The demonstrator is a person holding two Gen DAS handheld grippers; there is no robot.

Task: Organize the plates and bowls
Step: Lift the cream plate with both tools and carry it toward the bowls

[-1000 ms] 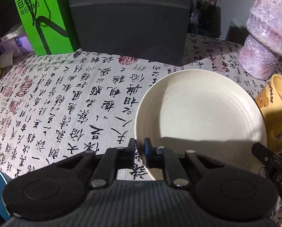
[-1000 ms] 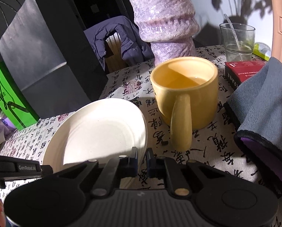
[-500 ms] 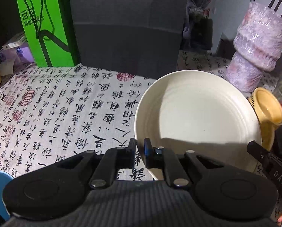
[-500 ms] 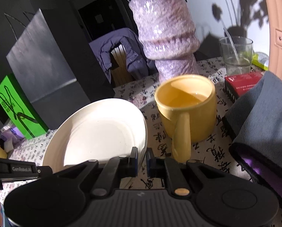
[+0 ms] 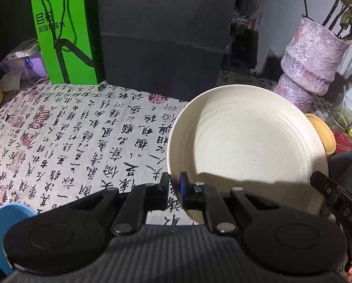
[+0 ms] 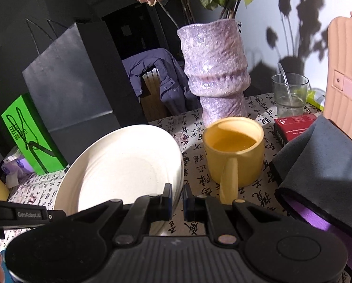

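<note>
Cream plate (image 5: 246,141), near rim hidden, seemingly pinched by left gripper (image 5: 174,184) and right gripper (image 6: 176,197).

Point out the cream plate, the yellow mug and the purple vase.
cream plate (image 5: 246,146), left wrist view, on its bare inner base.
yellow mug (image 6: 235,165), right wrist view, on its outer wall above the handle.
purple vase (image 6: 213,70), right wrist view, on its textured body.
</note>
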